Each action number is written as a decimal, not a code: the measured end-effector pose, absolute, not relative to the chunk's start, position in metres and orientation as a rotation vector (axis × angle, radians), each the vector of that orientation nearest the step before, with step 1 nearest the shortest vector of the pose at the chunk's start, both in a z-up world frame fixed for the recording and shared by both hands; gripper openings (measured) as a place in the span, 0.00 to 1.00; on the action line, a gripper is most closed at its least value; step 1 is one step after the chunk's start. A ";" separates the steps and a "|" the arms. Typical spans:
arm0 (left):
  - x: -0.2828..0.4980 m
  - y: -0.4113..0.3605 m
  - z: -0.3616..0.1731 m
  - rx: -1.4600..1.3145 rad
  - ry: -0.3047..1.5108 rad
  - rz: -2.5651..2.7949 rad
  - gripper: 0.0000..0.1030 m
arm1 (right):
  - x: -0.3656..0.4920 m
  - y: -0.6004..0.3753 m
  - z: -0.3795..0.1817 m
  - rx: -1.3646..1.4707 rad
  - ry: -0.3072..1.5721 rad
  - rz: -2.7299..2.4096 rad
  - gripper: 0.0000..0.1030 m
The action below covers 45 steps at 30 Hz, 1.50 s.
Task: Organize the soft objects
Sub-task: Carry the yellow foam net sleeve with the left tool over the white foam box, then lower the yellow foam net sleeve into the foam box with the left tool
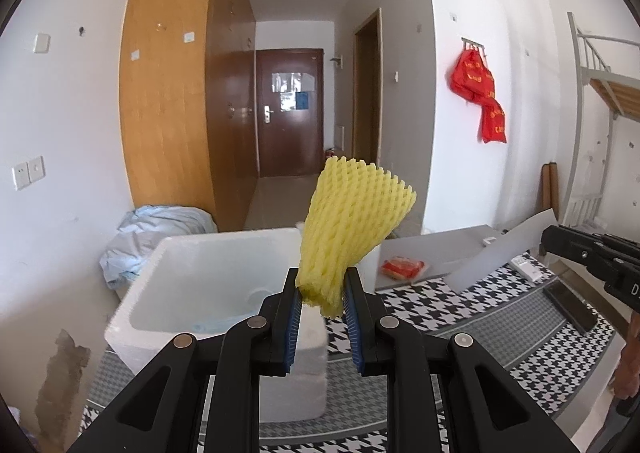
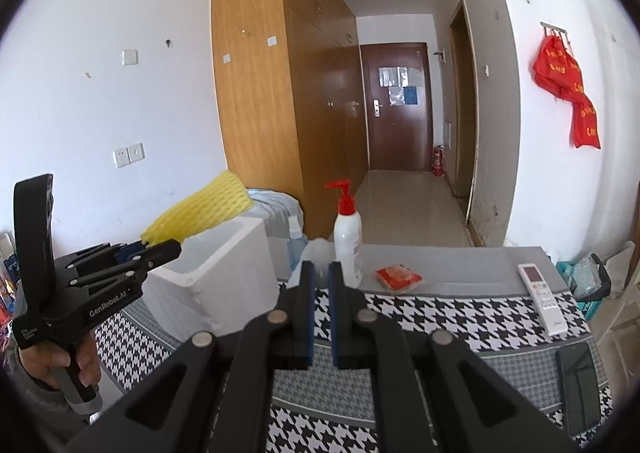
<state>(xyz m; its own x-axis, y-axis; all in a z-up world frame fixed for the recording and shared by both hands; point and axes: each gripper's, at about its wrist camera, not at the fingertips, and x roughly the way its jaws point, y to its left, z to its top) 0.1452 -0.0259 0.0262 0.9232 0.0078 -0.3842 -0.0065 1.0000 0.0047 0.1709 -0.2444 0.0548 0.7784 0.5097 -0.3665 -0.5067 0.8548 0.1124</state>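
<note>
My left gripper is shut on a yellow foam net sleeve and holds it up above the near rim of a white foam box. In the right wrist view the left gripper and the yellow sleeve hang over that box at the left. My right gripper is nearly closed above the houndstooth cloth; a blurry white thing sits at its fingertips, and I cannot tell if it is gripped. The right gripper also shows at the right edge of the left wrist view.
On the table stand a white pump bottle with a red top, a clear spray bottle, a red packet, a white remote and a black phone. A blue-grey bedding heap lies behind the box.
</note>
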 end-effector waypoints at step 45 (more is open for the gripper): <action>0.115 0.057 0.033 -0.045 0.368 0.243 0.21 | 0.191 -0.146 0.074 -0.044 0.382 0.732 0.08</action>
